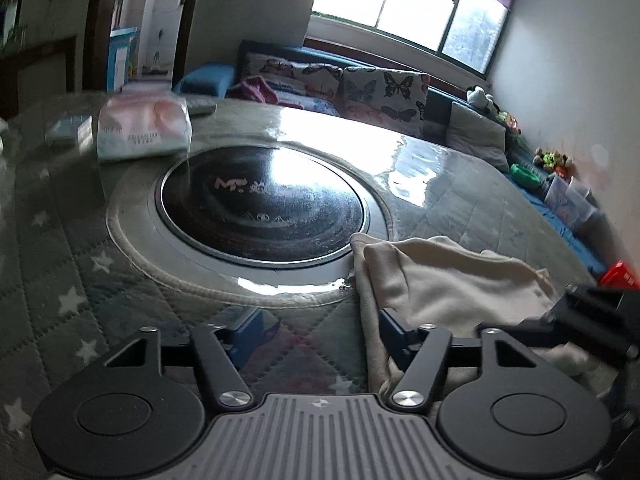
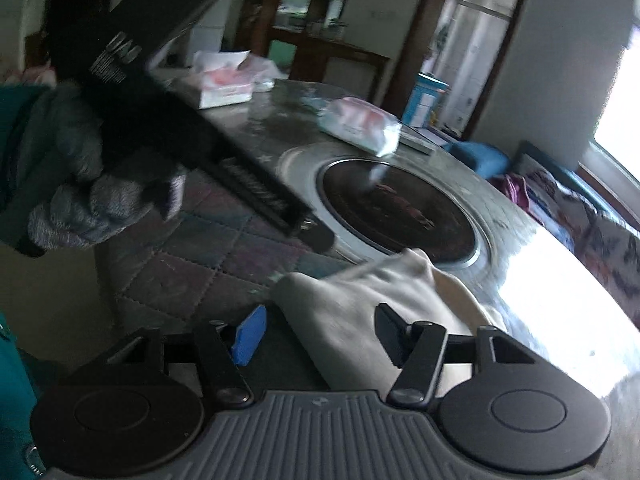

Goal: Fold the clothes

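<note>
A cream garment lies crumpled on the round table's near right side, next to the black centre disc. My left gripper is open just above the quilted cover; its right finger sits over the garment's left edge. In the right wrist view the same garment lies between the spread fingers of my open right gripper, and nothing is pinched. A hand in a grey glove holds the left gripper at upper left.
The table has a star-quilted cover under glass. Soft tissue packs lie at its far side, one more further back. A sofa with butterfly cushions and toys runs along the window wall. A red bin sits at right.
</note>
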{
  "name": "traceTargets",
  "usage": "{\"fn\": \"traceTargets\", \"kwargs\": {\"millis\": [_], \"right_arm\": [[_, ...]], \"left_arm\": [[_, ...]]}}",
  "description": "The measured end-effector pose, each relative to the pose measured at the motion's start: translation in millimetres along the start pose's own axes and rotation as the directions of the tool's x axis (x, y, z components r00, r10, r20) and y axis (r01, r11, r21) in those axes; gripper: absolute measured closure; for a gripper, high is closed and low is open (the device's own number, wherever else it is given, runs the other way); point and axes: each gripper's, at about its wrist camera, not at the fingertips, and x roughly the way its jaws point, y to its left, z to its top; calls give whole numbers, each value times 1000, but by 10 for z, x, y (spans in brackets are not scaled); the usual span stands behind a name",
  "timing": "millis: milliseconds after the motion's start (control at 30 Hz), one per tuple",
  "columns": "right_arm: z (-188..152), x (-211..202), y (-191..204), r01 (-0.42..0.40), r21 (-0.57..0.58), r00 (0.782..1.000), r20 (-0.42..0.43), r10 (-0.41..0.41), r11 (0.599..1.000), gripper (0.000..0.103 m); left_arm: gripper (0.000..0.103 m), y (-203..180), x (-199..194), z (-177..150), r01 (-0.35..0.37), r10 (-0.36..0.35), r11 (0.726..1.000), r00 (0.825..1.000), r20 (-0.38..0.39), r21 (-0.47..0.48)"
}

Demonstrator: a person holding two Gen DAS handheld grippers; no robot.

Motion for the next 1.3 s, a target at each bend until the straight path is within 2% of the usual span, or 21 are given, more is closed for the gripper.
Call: {"fn": "traceTargets", "kwargs": {"millis": [67, 200, 333, 467, 567, 733, 933, 1167, 1267, 1300], "right_arm": [[28, 47, 39, -10, -25, 1000, -11, 10, 1000, 50], [66, 143, 122, -9, -80, 1000, -25, 7, 997, 53], [66, 248, 173, 7, -102, 999, -48, -12, 995, 65], [50, 268, 155, 21, -83, 998, -49, -25, 996, 82], [69, 213, 65, 12, -22, 1000, -26, -13, 1000, 90], [98, 103, -117, -21, 87, 1000, 11, 20, 996, 96], [94, -25, -295, -42, 156, 998, 57, 33, 987, 99], [84, -189, -459, -42, 198, 993, 120, 19, 979, 102], [74, -143, -392, -48, 166, 994, 102, 31, 985, 102], [71, -128, -370, -50, 155, 995, 96, 35, 987, 102]], "left_arm": [[40, 27, 19, 7, 20, -20, 999, 1000, -10, -33], [40, 43, 39, 13, 48, -50, 997, 999, -21, -67], [40, 23, 65, 28, 74, -77, 993, 997, -30, -95], [38, -3, 106, 63, 101, -107, 986, 994, -34, -132], [37, -11, 167, 91, 116, -127, 977, 991, -49, -178], [37, 11, 316, 123, 154, -187, 942, 978, -88, -298], [37, 10, 430, 160, 152, -211, 907, 971, -112, -393], [38, 19, 528, 189, 153, -254, 848, 958, -135, -507], [39, 51, 521, 212, 135, -245, 830, 960, -135, -542], [39, 70, 507, 212, 131, -239, 832, 962, -135, -539]]}}
